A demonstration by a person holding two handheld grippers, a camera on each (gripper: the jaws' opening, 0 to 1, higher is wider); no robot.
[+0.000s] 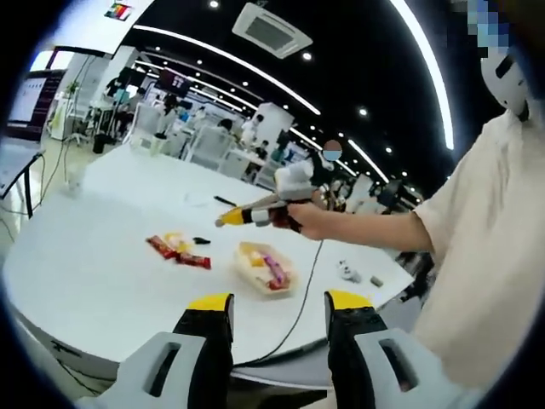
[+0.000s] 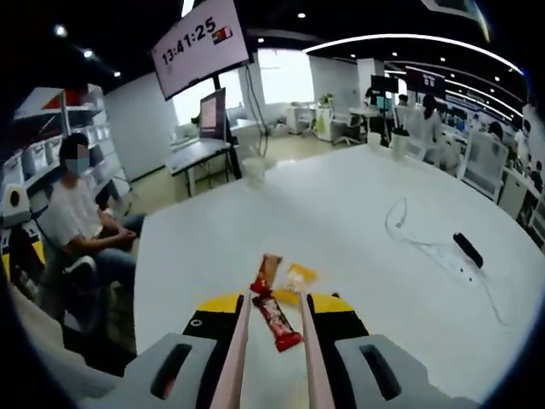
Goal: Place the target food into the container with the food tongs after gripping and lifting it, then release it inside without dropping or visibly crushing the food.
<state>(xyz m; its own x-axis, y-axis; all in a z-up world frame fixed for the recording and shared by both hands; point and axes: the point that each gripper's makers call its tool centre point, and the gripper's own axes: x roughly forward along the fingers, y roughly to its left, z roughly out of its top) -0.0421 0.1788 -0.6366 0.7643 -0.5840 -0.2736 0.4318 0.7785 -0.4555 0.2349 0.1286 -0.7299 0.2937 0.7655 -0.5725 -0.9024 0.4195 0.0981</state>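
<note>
On the round white tabletop (image 1: 102,264), in the left gripper view, two red-wrapped snack bars (image 1: 162,247) and a yellow-wrapped snack (image 1: 177,242) lie in a small cluster toward the middle; just beside them to the right sits a shallow clear plastic container (image 1: 266,269) already holding some yellow and pink packets; above it hangs the right gripper (image 1: 255,215), held in a person's hand (image 1: 311,220), and whether its jaws are closed cannot be told from here; the left gripper (image 1: 277,311) stands spread and empty near the table's near edge.

In the right gripper view the right gripper (image 2: 272,308) clamps a pair of pale pink food tongs (image 2: 272,358), whose two arms run forward and stand apart, pinching nothing; between their tips lies a long red wrapped bar (image 2: 277,324), its long axis running roughly along the tongs and slightly slanted; a second reddish-brown wrapped bar (image 2: 269,271) and a yellow packet (image 2: 298,277) lie just beyond, apart from the tongs. The red bar looks flat, glossy and crinkled, likely light and slippery. The right gripper is the nearer one; the tongs seem to need lowering and closing across the bar's narrow width.
</note>
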